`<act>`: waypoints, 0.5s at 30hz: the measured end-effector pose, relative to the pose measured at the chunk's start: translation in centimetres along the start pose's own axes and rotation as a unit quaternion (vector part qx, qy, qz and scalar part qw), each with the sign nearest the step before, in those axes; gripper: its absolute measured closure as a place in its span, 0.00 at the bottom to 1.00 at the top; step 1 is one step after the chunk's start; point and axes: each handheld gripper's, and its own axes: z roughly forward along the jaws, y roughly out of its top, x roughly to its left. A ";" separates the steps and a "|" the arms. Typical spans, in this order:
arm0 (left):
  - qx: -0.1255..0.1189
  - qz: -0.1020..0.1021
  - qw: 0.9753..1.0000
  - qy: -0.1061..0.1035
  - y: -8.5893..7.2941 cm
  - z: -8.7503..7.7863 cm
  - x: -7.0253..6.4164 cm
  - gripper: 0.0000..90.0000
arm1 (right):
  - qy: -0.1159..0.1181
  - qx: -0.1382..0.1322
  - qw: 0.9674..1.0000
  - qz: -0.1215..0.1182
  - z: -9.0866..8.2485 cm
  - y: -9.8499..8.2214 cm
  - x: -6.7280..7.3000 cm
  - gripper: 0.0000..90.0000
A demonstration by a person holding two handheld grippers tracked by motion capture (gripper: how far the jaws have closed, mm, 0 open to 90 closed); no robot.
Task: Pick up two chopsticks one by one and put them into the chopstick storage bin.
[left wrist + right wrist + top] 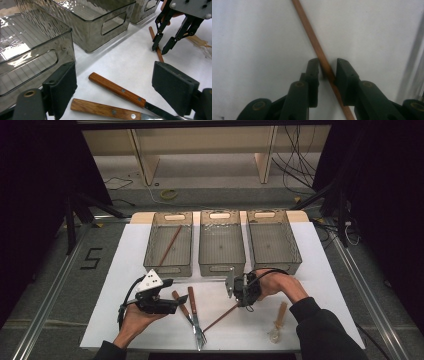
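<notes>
A thin brown chopstick (220, 317) (312, 37) lies slanted on the white sheet. My right gripper (248, 306) (328, 67) points down over its upper end with the stick between its narrowly parted jaws, and a thin gap still shows beside one pad. The left gripper view shows that gripper (161, 48) straddling the stick (152, 33). My left gripper (172, 294) (117, 80) rests in an upturned hand at the left, jaws wide open and empty. Ahead of it lie two wooden-handled utensils (115, 88) (100, 108).
Three smoky clear bins stand in a row at the back: left (150, 255), middle (202, 250), right (295, 250). The left one holds another chopstick (171, 245). A fork (195, 317) lies at the front centre and a wooden-handled spoon (277, 322) at the front right.
</notes>
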 end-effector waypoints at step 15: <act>0.003 -0.003 1.000 -0.003 -0.1 0.1 0.1 0.21 | -0.006 0.026 0.998 -0.055 -0.2 -0.1 1.2 0.93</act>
